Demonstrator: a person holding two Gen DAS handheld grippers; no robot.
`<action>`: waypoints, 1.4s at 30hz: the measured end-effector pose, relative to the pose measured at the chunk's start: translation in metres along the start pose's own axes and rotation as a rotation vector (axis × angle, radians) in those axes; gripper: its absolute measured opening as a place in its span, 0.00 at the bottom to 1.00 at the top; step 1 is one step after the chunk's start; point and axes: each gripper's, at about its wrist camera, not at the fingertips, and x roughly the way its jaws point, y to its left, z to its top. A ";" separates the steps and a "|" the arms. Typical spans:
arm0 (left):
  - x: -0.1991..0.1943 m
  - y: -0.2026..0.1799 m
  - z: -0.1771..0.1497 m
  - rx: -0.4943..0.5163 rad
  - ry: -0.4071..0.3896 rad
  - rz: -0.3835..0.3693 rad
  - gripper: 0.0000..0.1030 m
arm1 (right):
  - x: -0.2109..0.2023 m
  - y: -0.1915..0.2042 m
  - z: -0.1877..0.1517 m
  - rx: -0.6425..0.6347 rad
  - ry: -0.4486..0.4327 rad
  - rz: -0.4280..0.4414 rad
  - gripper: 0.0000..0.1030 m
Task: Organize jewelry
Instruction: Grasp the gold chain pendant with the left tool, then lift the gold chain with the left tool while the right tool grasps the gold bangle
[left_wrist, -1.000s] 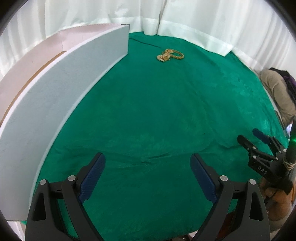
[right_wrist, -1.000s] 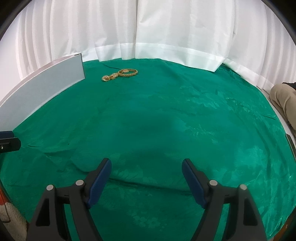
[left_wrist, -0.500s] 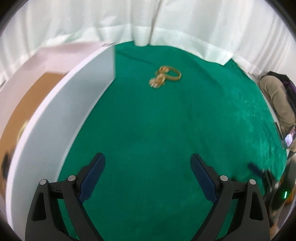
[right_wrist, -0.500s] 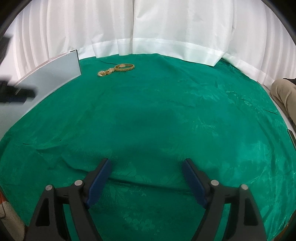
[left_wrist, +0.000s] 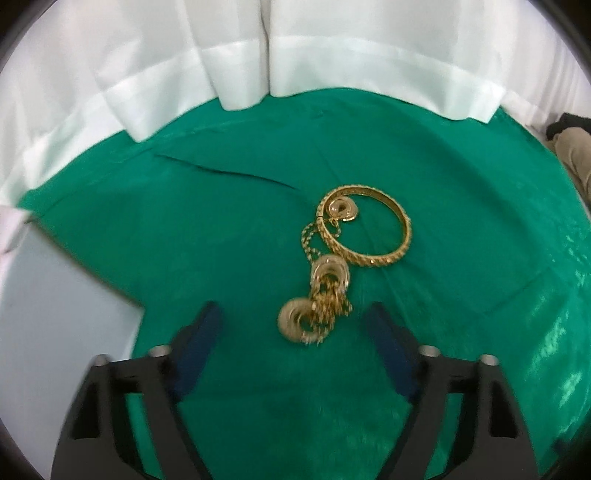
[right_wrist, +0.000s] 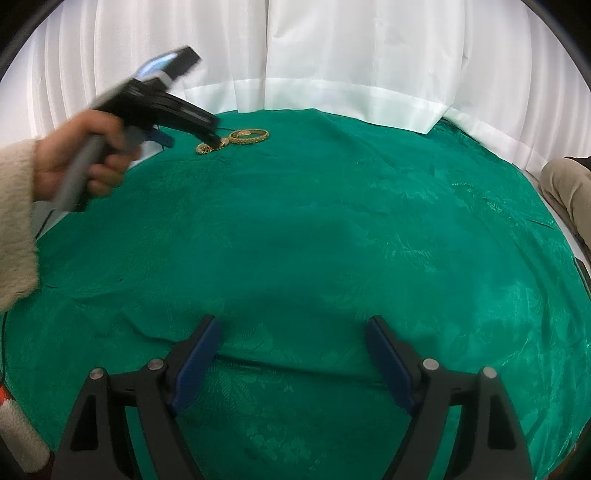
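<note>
The bangle (left_wrist: 364, 227) and earrings (left_wrist: 314, 302) are shiny gold metal. The tablecloth (right_wrist: 332, 229) is green patterned cloth with sheen. The curtain (right_wrist: 332, 55) is matt white fabric.

Gold bangle (left_wrist: 365, 226) flat on green cloth (left_wrist: 184, 240), touching tangled gold earrings (left_wrist: 317, 302)
</note>
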 end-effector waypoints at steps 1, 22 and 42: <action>-0.001 0.000 0.000 -0.005 -0.039 -0.013 0.55 | 0.000 0.000 0.000 0.000 0.000 0.001 0.81; -0.157 0.015 -0.147 -0.052 -0.111 -0.215 0.04 | 0.001 0.000 0.001 0.000 -0.005 0.001 0.82; -0.197 0.063 -0.195 -0.201 -0.157 -0.241 0.04 | 0.000 0.002 0.010 0.026 0.065 -0.021 0.82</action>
